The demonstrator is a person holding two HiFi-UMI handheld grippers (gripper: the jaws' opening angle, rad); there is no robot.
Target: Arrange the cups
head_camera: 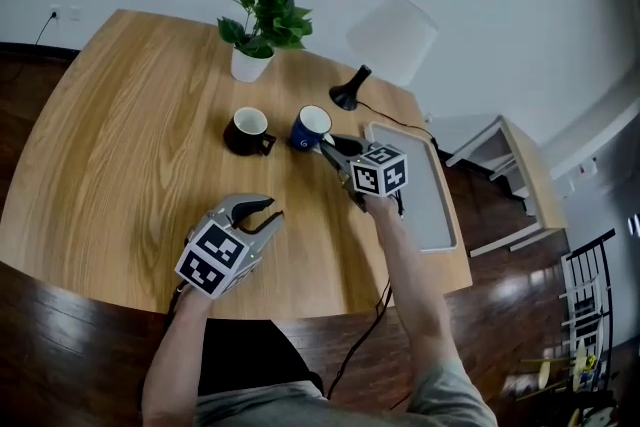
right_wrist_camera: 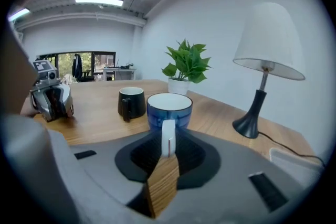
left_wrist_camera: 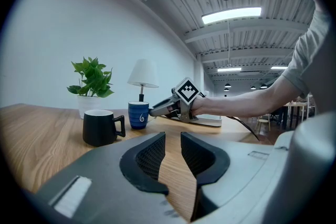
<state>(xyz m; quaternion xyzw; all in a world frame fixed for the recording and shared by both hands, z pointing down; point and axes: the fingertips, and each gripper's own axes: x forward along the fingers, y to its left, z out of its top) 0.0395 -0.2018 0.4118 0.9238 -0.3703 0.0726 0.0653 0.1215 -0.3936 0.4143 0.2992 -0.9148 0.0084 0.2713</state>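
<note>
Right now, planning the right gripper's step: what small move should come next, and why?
Probably lift the blue cup slightly: the right gripper appears closed on its white handle, while the cup stands on the table beside the black cup.

Two cups stand upright on the table (head_camera: 120, 145), on the near side of the potted plant (head_camera: 262, 20). Black cup (head_camera: 248, 130): white inside, nearest the plant, handle turned away from it. Blue cup (head_camera: 312, 127): white inside, to the plant's right, near the black cup but apart; its white handle is clamped in the right tool (head_camera: 328, 147).
</note>
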